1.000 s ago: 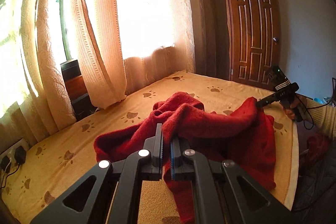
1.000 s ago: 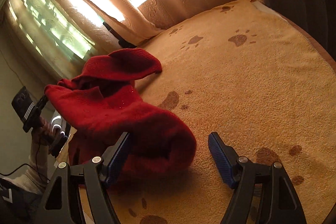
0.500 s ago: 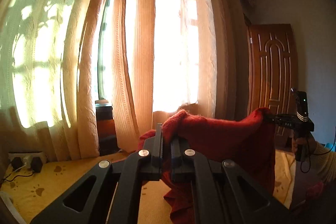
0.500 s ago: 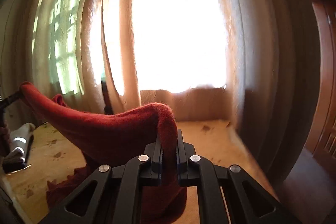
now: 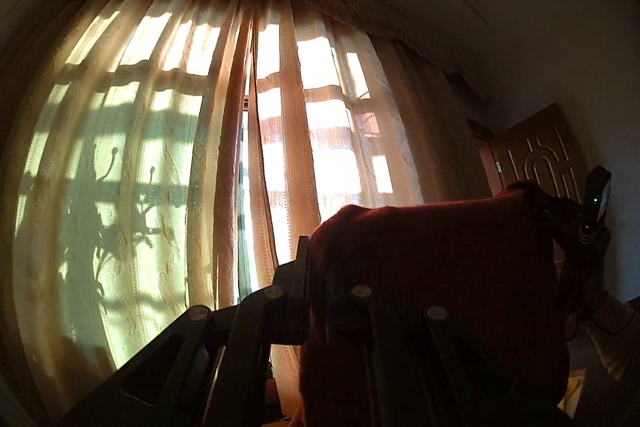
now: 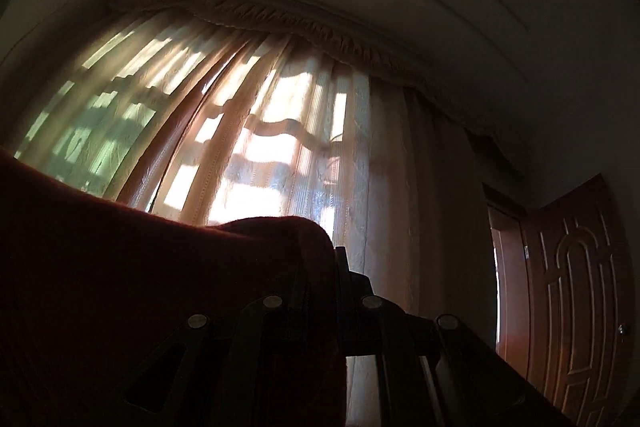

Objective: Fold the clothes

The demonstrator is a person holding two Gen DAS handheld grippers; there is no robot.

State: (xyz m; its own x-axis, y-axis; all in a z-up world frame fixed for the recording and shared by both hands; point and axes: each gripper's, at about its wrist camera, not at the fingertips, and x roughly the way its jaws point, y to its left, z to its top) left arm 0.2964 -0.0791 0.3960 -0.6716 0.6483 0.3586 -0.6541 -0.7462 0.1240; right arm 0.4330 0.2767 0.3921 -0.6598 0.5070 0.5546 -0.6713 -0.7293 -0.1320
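Since one second ago: both grippers have gone up with the red garment (image 5: 432,267), which lay bunched on the paw-print bedspread then; the bedspread is now gone from both views, apart from a small yellow sliver at the lower right edge of the left wrist view. Both cameras have tilted upward and now look at the curtain (image 5: 280,147) and the ceiling. The right gripper's jaws stood wide apart around a fold of the cloth a second ago; they have since closed on it.

Left gripper (image 5: 316,259): jaws together, clamped on one upper corner of the garment, in front of the curtain's lower middle. Cloth hangs down past the fingers and covers the right-hand finger.

Right gripper (image 6: 334,267): jaws together, pinching the other upper corner, in front of the curtain's lower right part. In the left wrist view this gripper (image 5: 554,209) shows at the garment's far corner, a hand (image 5: 596,259) on its handle, in front of the wooden door (image 5: 536,163).

Garment: stretched between the two grippers, top edge nearly taut, lower part hanging free in front of the curtain. Backlit; surface detail dark, type of garment cannot be told.

Door (image 6: 572,291) stands just right of the curtain.
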